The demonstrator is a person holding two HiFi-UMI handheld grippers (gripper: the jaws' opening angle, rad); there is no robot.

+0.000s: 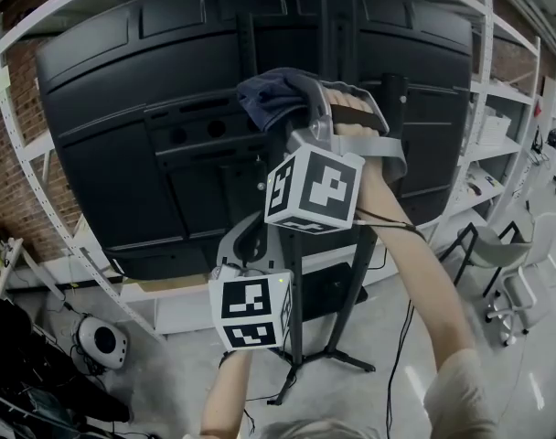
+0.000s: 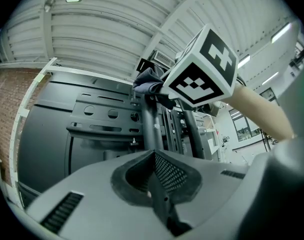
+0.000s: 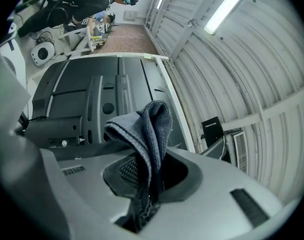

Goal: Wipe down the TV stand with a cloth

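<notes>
A big black TV (image 1: pixel 122 135) shows its back, mounted on a dark stand with an upright pole (image 1: pixel 296 291) and splayed feet (image 1: pixel 337 359). My right gripper (image 1: pixel 301 108) is raised high and shut on a bunched grey-blue cloth (image 1: pixel 273 94), which lies against the top of the mount by the pole. In the right gripper view the cloth (image 3: pixel 144 134) hangs folded out of the right gripper (image 3: pixel 147 184). My left gripper (image 1: pixel 246 240) sits lower, close in front of the pole (image 2: pixel 151 126). The left gripper (image 2: pixel 157 184) is shut, with nothing between its fingers.
White perforated shelving (image 1: pixel 497 108) arches round behind the TV, with a brick wall (image 1: pixel 8 181) at left. A grey chair (image 1: pixel 502 254) stands at right. On the floor lie a round white device (image 1: pixel 102 339) and cables (image 1: pixel 401 337). Dark gear fills the bottom left corner.
</notes>
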